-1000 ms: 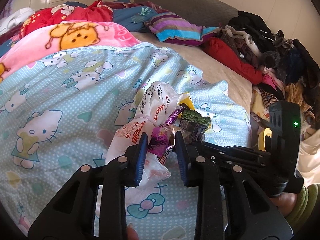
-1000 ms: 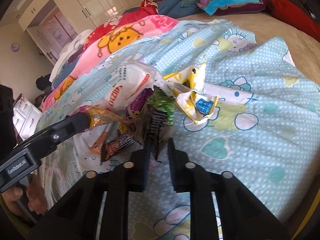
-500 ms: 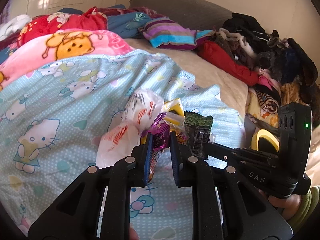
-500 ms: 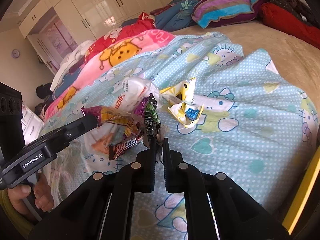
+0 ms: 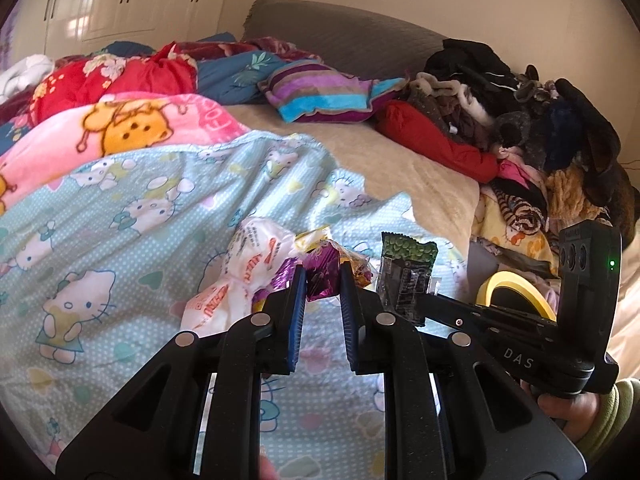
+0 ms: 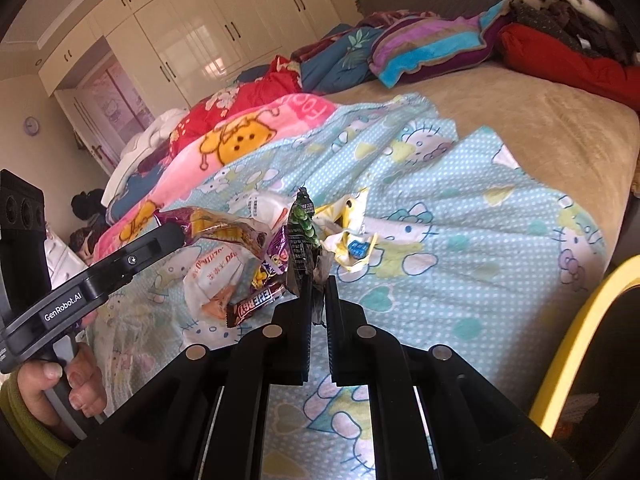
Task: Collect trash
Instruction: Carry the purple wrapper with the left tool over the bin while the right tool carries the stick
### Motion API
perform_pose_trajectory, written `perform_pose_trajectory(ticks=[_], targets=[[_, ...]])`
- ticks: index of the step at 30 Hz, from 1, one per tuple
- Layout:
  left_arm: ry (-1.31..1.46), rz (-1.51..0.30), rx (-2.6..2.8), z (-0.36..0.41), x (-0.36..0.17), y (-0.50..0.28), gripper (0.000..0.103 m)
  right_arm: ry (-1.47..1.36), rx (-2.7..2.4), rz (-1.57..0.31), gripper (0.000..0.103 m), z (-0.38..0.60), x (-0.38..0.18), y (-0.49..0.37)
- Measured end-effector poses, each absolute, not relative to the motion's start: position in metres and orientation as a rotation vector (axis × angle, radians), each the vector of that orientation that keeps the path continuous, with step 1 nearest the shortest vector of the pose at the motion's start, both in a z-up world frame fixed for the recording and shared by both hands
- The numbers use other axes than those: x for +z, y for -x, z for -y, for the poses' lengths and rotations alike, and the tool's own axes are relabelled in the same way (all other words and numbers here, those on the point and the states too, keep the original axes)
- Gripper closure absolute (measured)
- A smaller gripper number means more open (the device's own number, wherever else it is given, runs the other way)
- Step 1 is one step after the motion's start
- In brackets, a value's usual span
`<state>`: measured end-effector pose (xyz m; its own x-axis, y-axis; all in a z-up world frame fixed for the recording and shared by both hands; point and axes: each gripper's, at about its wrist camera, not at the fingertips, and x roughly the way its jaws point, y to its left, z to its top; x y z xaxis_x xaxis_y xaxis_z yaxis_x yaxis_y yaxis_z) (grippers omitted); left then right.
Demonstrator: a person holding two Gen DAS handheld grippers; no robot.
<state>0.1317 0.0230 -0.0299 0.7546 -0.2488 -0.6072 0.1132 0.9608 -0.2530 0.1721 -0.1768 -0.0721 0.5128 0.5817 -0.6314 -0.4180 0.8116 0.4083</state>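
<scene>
The left gripper [image 5: 322, 280] pinches a purple wrapper [image 5: 320, 276]; the right gripper [image 6: 318, 284] clamps a green packet [image 6: 302, 240] above the bed [image 6: 540, 128].

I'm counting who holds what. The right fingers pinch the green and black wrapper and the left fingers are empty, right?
Not quite. The right gripper does pinch the green and black wrapper, but the left gripper is not empty: the left wrist view shows its fingers closed on a shiny purple wrapper.
</scene>
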Motion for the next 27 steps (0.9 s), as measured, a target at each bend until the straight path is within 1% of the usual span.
perform_pose_trajectory(ticks=[27], targets=[[0.141,-0.626,-0.295,0.031,-0.002,-0.117,0.091,-0.237,0.503,-0.726,0.096,0.236,-0.036,-0.144]])
